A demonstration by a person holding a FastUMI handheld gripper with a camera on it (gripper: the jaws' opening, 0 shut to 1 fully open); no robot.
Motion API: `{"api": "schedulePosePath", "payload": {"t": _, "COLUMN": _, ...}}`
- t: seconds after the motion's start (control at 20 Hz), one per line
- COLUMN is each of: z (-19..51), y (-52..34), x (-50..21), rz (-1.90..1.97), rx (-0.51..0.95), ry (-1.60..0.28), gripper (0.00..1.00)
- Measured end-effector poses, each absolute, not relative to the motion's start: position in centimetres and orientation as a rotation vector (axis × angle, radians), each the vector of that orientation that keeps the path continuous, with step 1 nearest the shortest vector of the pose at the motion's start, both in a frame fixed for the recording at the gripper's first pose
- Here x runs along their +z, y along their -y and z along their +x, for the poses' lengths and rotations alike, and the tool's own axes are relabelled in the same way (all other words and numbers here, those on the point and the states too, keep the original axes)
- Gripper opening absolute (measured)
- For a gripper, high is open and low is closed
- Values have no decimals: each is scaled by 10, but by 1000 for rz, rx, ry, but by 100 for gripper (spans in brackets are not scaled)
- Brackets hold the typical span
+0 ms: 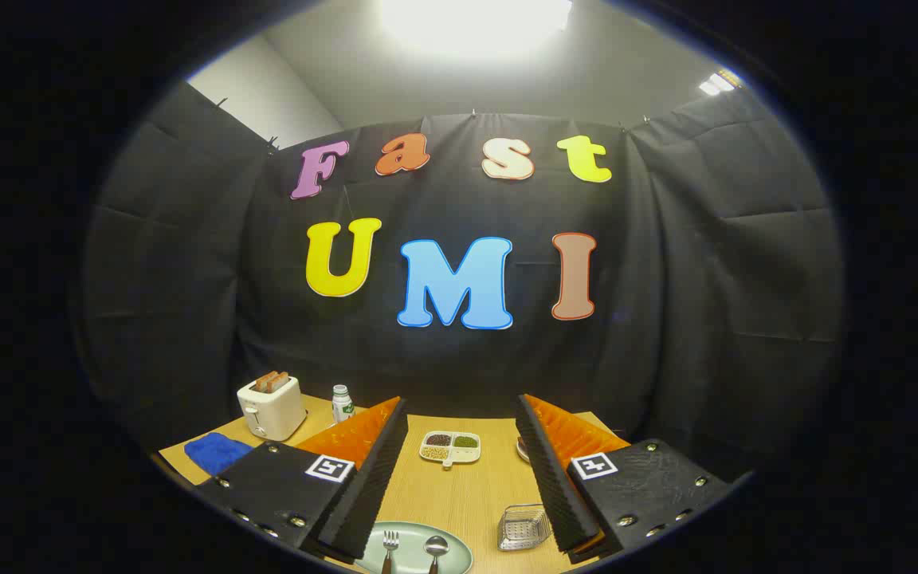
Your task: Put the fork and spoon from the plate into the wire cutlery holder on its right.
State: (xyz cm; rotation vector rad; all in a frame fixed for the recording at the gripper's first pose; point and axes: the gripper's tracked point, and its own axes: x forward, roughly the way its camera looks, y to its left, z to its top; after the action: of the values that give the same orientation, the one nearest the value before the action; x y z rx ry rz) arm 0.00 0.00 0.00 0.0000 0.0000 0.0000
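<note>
Claw (463,470) hangs above the pale wooden counter (459,494) with its two ridged fingers (371,478) spread wide and nothing between them. Each finger block carries a square black-and-white marker tag (329,468); no readable writing on them from where I stand.

Near the claw, at about six o'clock between the fingers, sits a round pale green plate (451,542). On it lie a silver fork with a dark handle (390,546) and, just beside it toward three o'clock, a silver spoon with a dark handle (436,548), both pointing away from the claw. At three o'clock from the plate, close to the right finger, stands a small square wire cutlery holder (523,528).

Farther off at twelve o'clock is a white divided dish of dark, green and pale grains (450,446). Out at ten o'clock stand a cream toaster with two slices of bread (271,406), a small white bottle with a green label (342,402) too small to read, and a folded blue cloth (217,453).
</note>
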Motion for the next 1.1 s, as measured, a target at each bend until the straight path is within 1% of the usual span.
{"api": "schedulePosePath", "payload": {"t": 1.1, "z": 6, "y": 2, "x": -16, "rz": -2, "rx": 5, "ry": -47, "gripper": 84}}
